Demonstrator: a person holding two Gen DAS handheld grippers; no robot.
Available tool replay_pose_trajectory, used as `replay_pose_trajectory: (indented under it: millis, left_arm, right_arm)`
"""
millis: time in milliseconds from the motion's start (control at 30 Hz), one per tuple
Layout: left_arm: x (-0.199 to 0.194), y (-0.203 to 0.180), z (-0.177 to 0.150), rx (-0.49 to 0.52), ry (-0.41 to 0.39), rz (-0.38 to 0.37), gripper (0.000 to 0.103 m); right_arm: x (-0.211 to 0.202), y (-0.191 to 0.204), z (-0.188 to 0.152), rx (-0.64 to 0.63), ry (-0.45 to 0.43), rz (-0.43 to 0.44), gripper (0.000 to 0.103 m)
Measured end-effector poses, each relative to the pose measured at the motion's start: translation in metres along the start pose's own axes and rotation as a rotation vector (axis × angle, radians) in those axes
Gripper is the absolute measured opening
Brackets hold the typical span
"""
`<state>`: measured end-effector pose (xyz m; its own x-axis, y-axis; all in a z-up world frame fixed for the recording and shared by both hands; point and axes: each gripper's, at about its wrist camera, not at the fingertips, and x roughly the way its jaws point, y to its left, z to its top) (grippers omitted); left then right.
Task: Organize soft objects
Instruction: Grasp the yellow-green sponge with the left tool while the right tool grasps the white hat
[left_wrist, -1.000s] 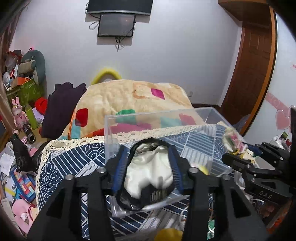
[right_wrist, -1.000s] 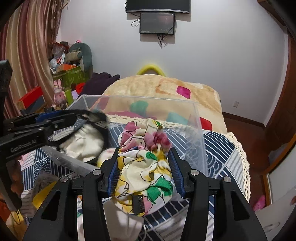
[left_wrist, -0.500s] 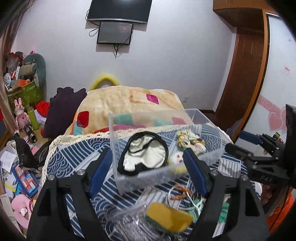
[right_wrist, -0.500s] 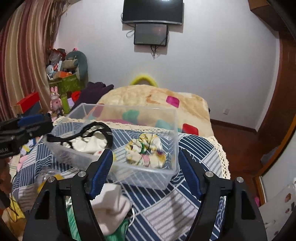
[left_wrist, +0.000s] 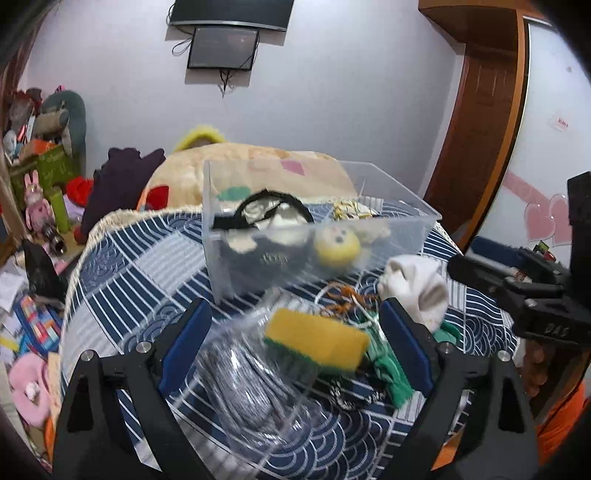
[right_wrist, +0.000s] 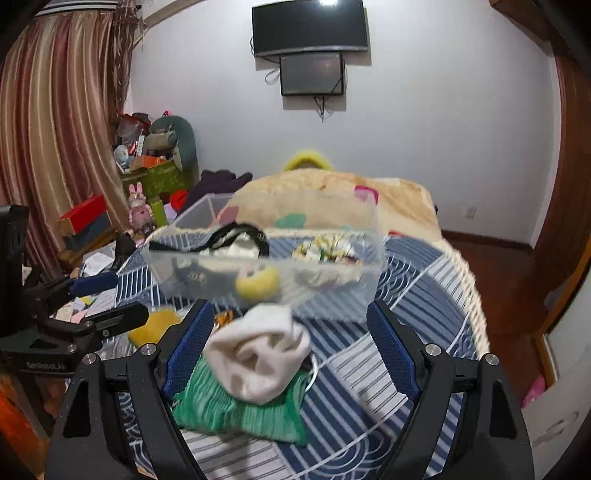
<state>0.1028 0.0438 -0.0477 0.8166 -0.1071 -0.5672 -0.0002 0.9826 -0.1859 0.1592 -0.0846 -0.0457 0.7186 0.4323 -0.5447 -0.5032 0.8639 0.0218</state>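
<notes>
A clear plastic bin (left_wrist: 391, 236) (right_wrist: 332, 299) stands on the blue patterned table. It holds a black-and-cream cloth (left_wrist: 273, 214) (right_wrist: 236, 240), a floral cloth (left_wrist: 351, 210) (right_wrist: 325, 247) and a yellow plush ball (left_wrist: 336, 245) (right_wrist: 256, 282). My left gripper (left_wrist: 295, 339) is open and empty above a yellow sponge (left_wrist: 317, 338) on a clear bag of grey fabric (left_wrist: 240, 373). My right gripper (right_wrist: 291, 339) is open and empty around a white sock (right_wrist: 258, 354) lying on a green knit cloth (right_wrist: 240, 410).
The white sock (left_wrist: 417, 288), green cloth (left_wrist: 391, 369) and some cords (left_wrist: 343, 295) lie in front of the bin. A quilt-covered bed (right_wrist: 332, 195) is behind the table. Toys and clutter (left_wrist: 33, 206) fill the left floor. A wooden door (left_wrist: 476, 129) is at the right.
Both grippers let go of their cloths into the bin, opened wide, and pulled back and down toward the loose items in front of the bin.
</notes>
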Motion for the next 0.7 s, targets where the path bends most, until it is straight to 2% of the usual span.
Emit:
replay_pose_trajectory:
  millis: [133, 200, 267, 533, 700]
  left_arm:
    - [-0.004, -0.007, -0.011, 0.014, -0.023, -0.002, 0.089]
    - [-0.004, -0.012, -0.014, 0.036, -0.030, -0.004, 0.080]
    - [-0.003, -0.015, -0.016, 0.045, -0.025, -0.019, 0.076]
    - [0.013, -0.014, -0.022, 0.014, 0.025, -0.063, 0.056]
    - [0.013, -0.010, -0.023, -0.006, 0.014, -0.059, 0.045]
  right_arm:
    - [0.008, 0.004, -0.014, 0.011, 0.027, 0.002, 0.083]
    - [0.013, 0.005, -0.019, 0.020, 0.044, 0.018, 0.082]
    - [0.016, 0.008, -0.024, 0.024, 0.058, 0.032, 0.080]
    - [0.024, 0.016, -0.034, 0.017, 0.103, 0.074, 0.055]
    - [0.021, 0.014, -0.037, 0.020, 0.098, 0.075, 0.031]
